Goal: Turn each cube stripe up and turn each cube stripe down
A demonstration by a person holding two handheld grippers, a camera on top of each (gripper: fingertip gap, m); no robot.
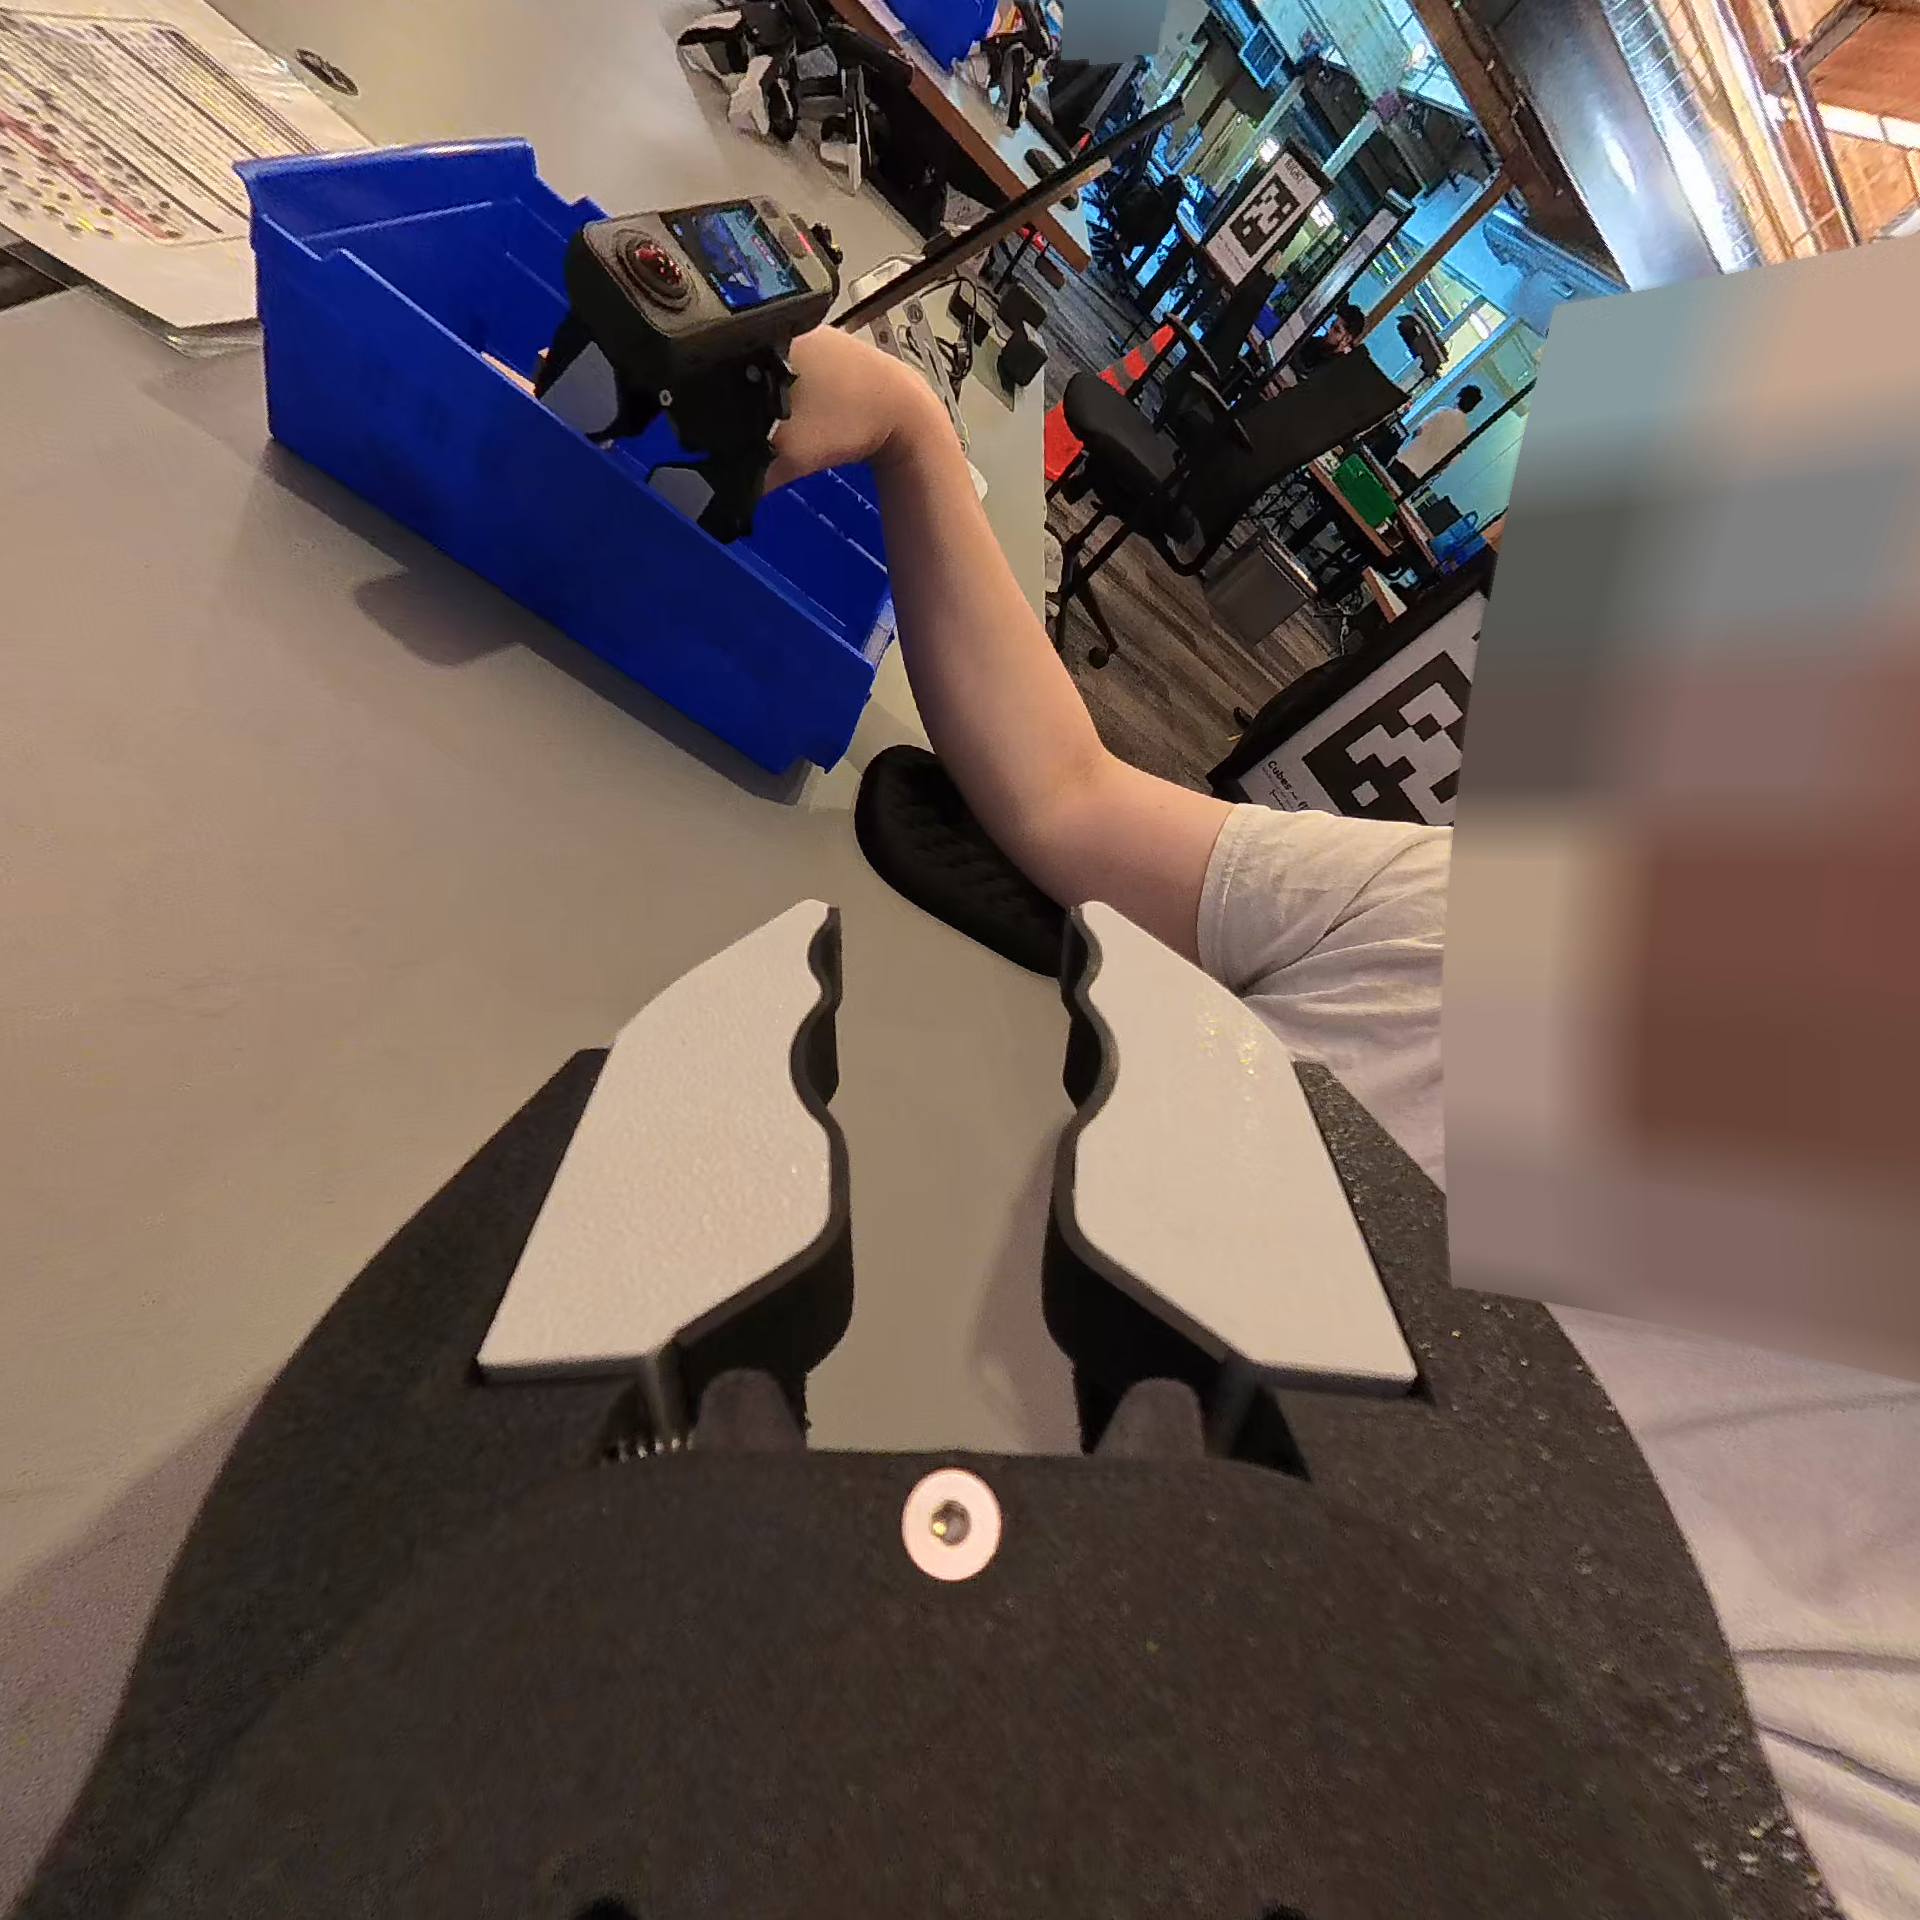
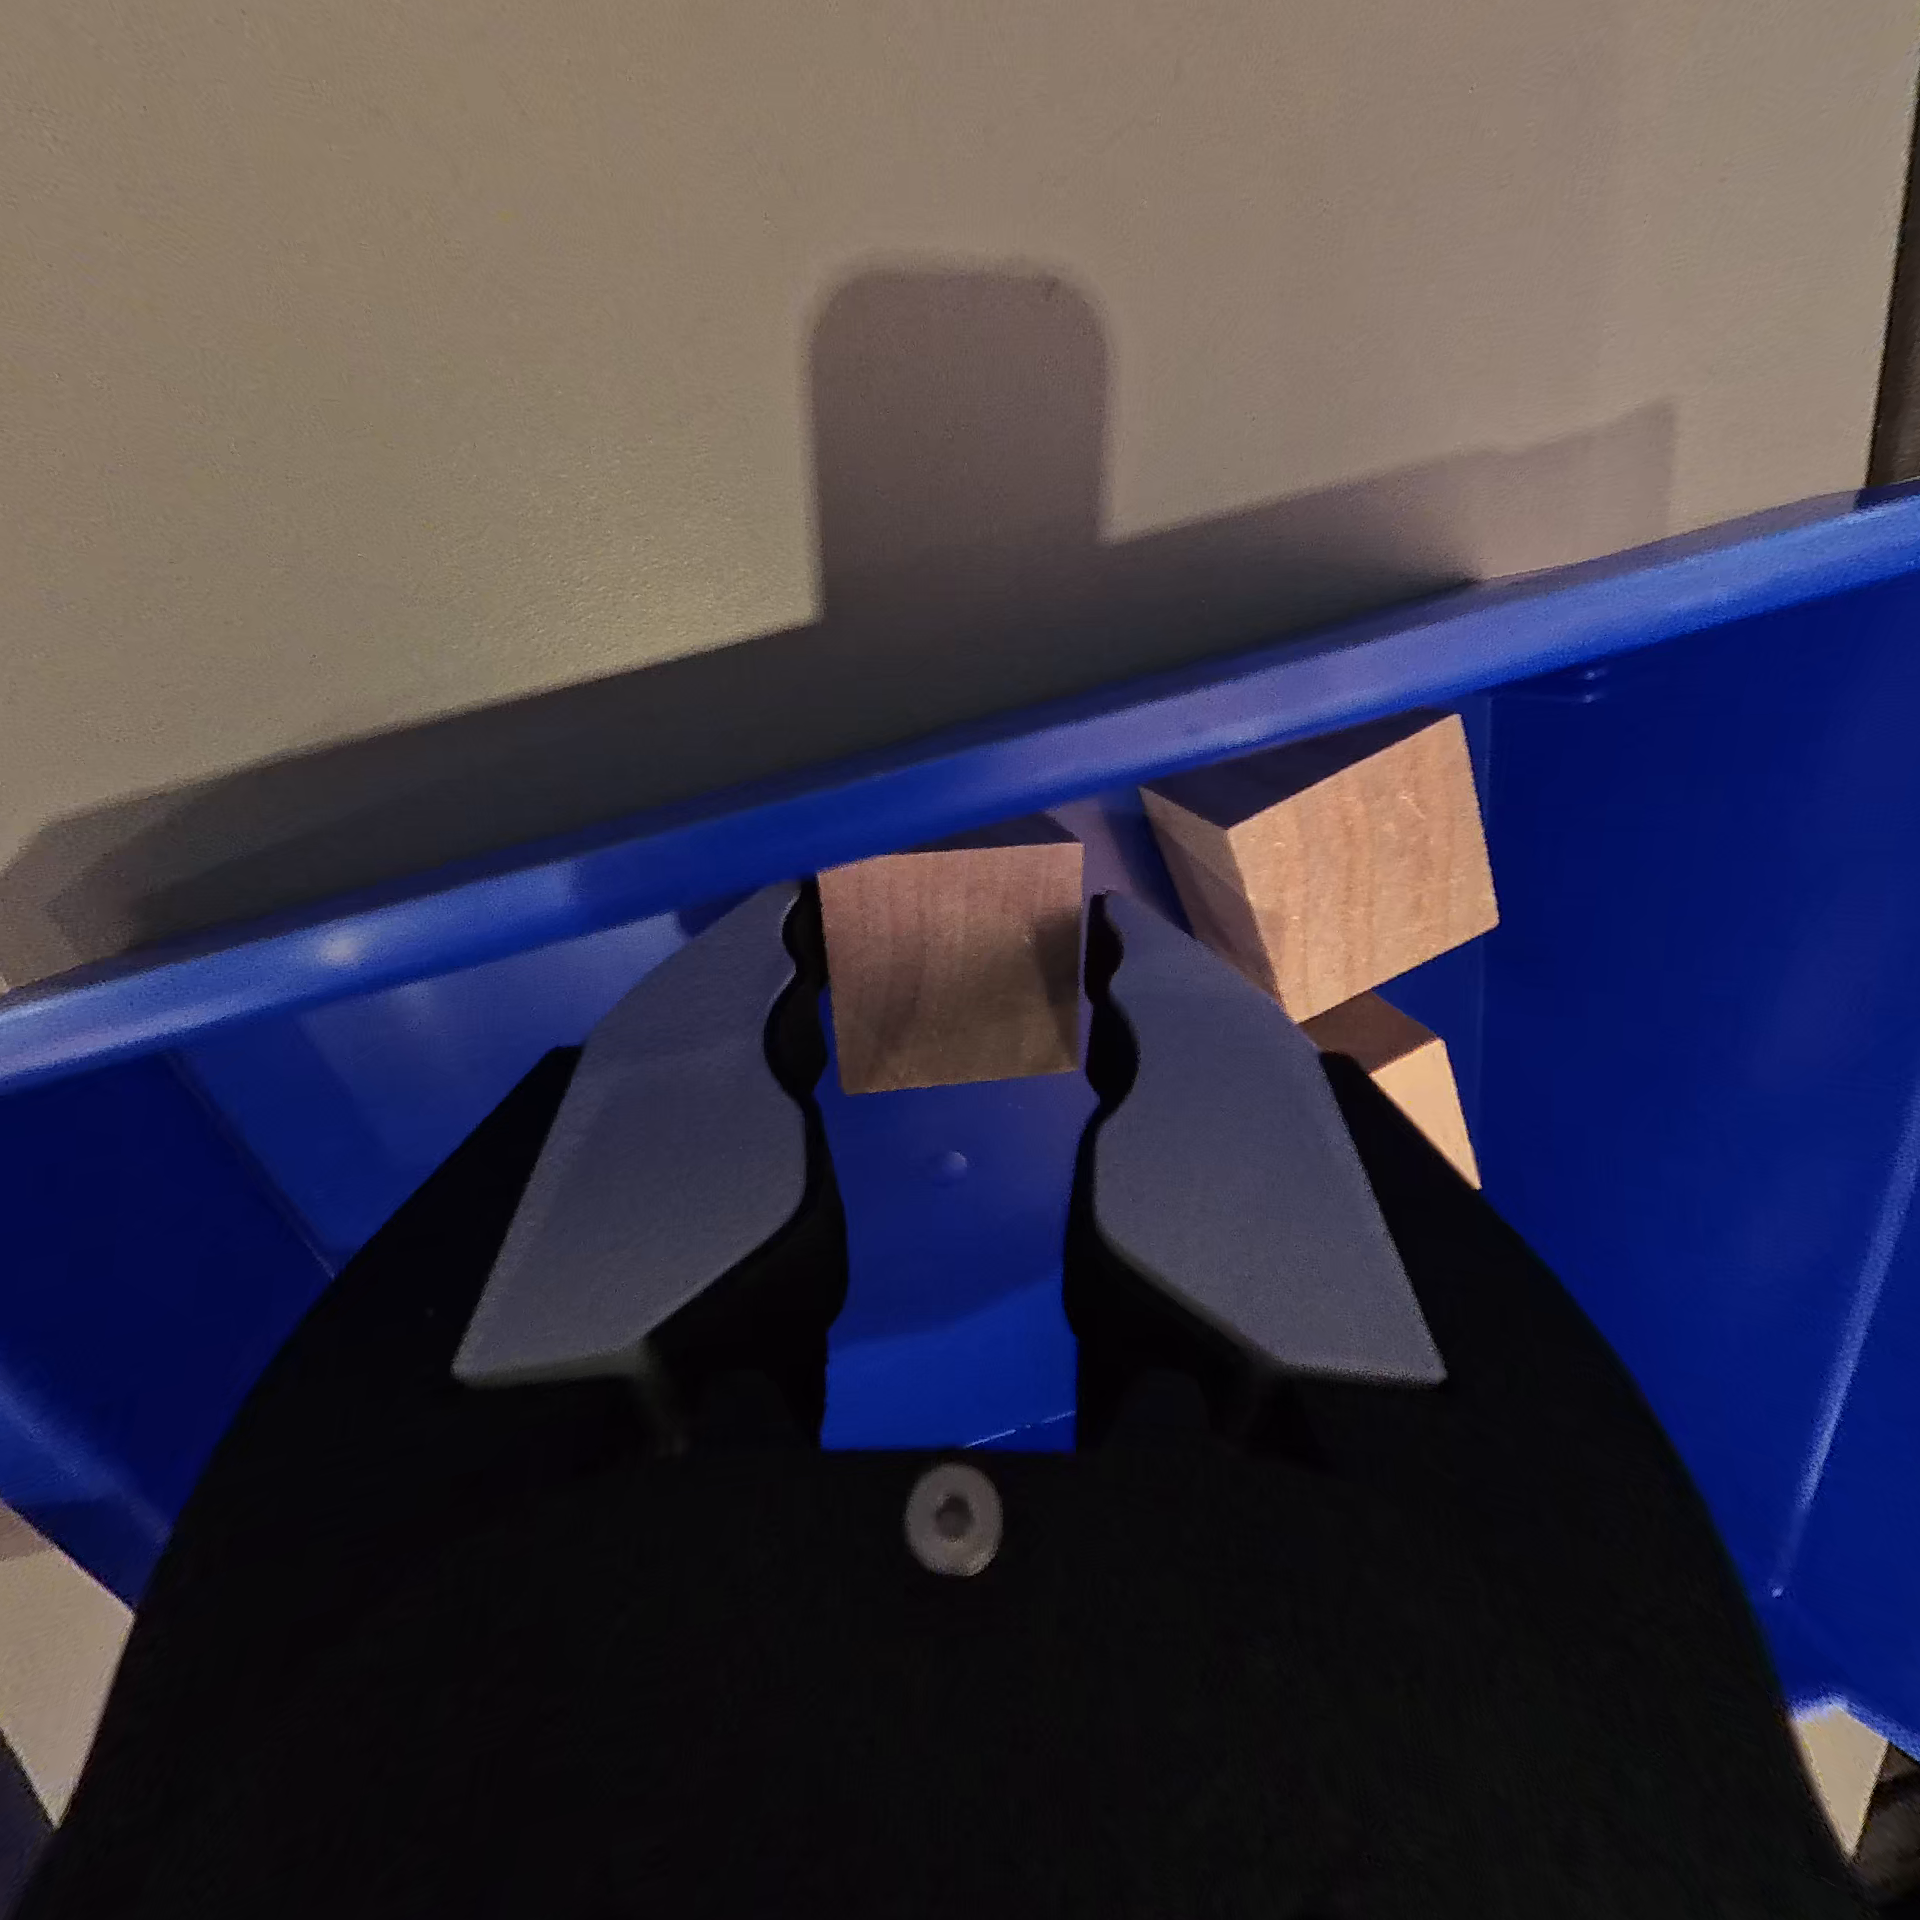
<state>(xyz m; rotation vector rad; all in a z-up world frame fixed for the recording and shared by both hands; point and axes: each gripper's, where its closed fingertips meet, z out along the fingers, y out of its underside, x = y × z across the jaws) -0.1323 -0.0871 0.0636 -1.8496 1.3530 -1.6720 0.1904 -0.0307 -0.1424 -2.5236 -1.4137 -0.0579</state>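
Observation:
In the right wrist view my right gripper (image 2: 951,914) reaches into the blue bin (image 2: 727,831), and its jaws press both sides of a plain wooden cube (image 2: 956,966). No stripe shows on that cube. A second wooden cube (image 2: 1340,883) lies tilted just to the right, with part of a third (image 2: 1423,1081) below it. In the left wrist view my left gripper (image 1: 951,925) is open and empty above the grey table. The right gripper (image 1: 644,416) shows farther off, dipped into the bin (image 1: 582,561).
A black padded rest (image 1: 935,852) lies on the table under the person's forearm (image 1: 997,665). A printed sheet (image 1: 114,156) lies at the table's far left. Office chairs and desks stand beyond the table edge.

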